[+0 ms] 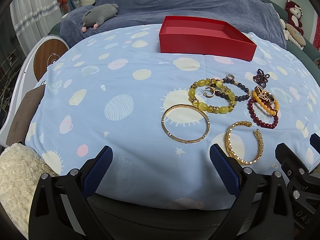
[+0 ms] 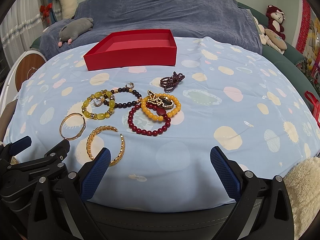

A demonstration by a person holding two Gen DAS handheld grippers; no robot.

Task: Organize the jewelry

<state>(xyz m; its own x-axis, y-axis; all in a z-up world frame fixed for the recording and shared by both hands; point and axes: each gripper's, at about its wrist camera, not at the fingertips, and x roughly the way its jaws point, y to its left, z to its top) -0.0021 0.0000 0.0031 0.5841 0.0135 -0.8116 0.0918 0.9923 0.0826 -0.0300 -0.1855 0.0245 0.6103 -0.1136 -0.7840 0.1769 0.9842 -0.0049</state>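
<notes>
An empty red box (image 1: pixel 204 44) (image 2: pixel 132 57) stands at the far side of the blue patterned cloth (image 1: pixel 120 84) (image 2: pixel 230 104). Jewelry lies spread on the cloth: a thin gold bangle (image 1: pixel 169 133) (image 2: pixel 63 135), a gold open cuff (image 1: pixel 230 148) (image 2: pixel 90 146), a yellow bead bracelet (image 1: pixel 202 105) (image 2: pixel 88 113), a dark bead bracelet (image 1: pixel 243 88) (image 2: pixel 124 105), a red bead bracelet (image 1: pixel 258 120) (image 2: pixel 148 133), an orange bead bracelet (image 1: pixel 266 107) (image 2: pixel 158 118) and a small purple bead cluster (image 1: pixel 261 79) (image 2: pixel 172 82). My left gripper (image 1: pixel 161 159) and right gripper (image 2: pixel 160 160) hover open over the near edge, holding nothing.
A grey plush toy (image 1: pixel 100 15) (image 2: pixel 77 29) lies on the dark blue blanket (image 1: pixel 190 2) behind the box. A round wooden-topped stand (image 1: pixel 47 57) is at the left. Fluffy cream fabric (image 1: pixel 18 172) (image 2: pixel 304 182) lies beside each gripper. Stuffed toys (image 2: pixel 275 23) sit far right.
</notes>
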